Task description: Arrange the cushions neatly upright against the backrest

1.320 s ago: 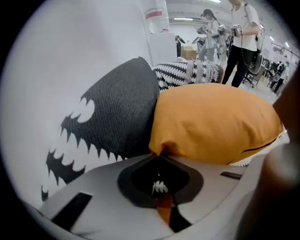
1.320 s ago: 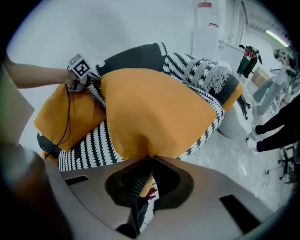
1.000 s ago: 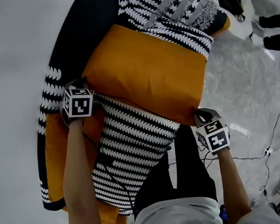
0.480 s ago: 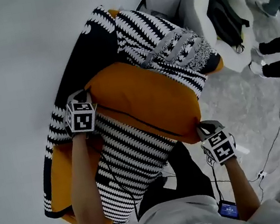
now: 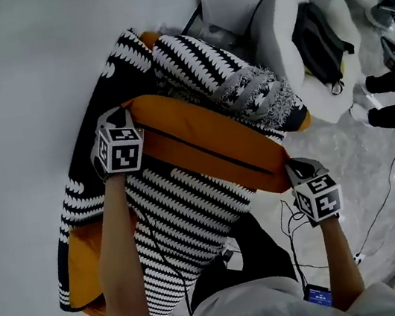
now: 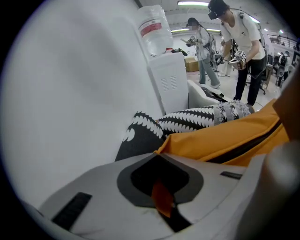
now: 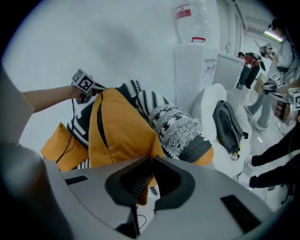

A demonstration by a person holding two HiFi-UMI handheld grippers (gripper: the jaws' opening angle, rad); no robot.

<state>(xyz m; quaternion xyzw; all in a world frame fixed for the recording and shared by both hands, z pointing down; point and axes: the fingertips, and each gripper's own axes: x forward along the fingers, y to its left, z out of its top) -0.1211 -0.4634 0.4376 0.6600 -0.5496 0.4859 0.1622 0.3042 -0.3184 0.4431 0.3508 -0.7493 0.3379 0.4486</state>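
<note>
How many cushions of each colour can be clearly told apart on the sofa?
Orange cushion: 1
Black-and-white patterned cushions: 2
Total: 3
The orange patch at lower left could be the seat or another cushion, so it is not counted.

Smooth matt cloth: orange cushion (image 5: pixel 206 144); patterned cushion (image 5: pixel 246 90) probably knit; floor (image 5: pixel 352 156) glossy.

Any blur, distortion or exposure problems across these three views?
Head view: dim but sharp, the orange cushion reads clearly. Left gripper view: heavy fisheye, black corners, ceiling lights blown out. Right gripper view: same fisheye and dark corners, no motion blur.
</note>
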